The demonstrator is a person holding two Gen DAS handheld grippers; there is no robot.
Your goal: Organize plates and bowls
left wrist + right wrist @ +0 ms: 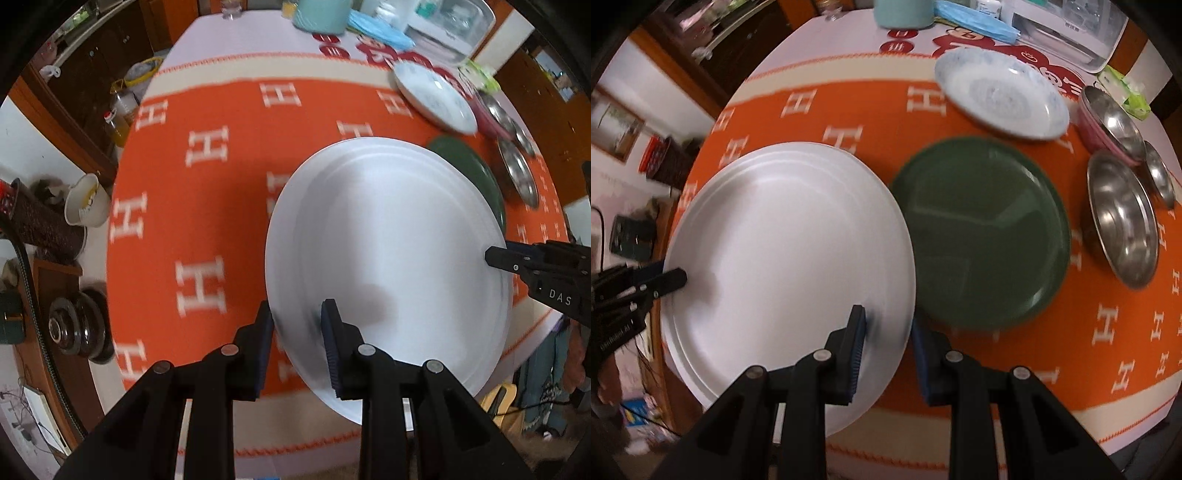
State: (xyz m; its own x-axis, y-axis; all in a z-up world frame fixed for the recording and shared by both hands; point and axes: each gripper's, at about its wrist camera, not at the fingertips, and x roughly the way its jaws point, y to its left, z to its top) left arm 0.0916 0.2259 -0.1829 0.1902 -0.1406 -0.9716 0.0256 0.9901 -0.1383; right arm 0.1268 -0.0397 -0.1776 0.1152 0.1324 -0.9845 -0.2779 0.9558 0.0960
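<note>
**Both grippers on the white plate's rim, opposite sides**

Left gripper (297, 314) straddles the near-left rim of the white plate (388, 258), one finger outside the rim, the other over the plate face; jaws partly closed on the edge. Right gripper (888, 319) does the same at the plate's right rim (790, 251), one blue-padded finger over the face, the other outside and below the edge. Each gripper's tip shows in the other's view, at the far rim of the plate. Motion blur in both views; whether the plate is off the cloth cannot be told.

Surface: table covered by an orange cloth (207, 221) with a repeating white "H" pattern, a cream band and orange stitched edging. Beyond it, a white cover with red cartoon print (960, 40); its characters unreadable.

Plate position: near edge of the table, just left of the green plate (982, 232), overlapping its edge in the left wrist view. Behind the green plate, a white-and-blue patterned plate (1001, 92). To the right, three steel bowls (1123, 218), one sitting in a pink bowl (1089, 129).

Far end: teal container (903, 13), blue face masks (975, 20), white appliance (1067, 29), green tissue pack (1126, 92).

Room: dark wood cabinets, white walls, clutter on the floor.

Writing: "DAS" on the right gripper's body in the left wrist view.
</note>
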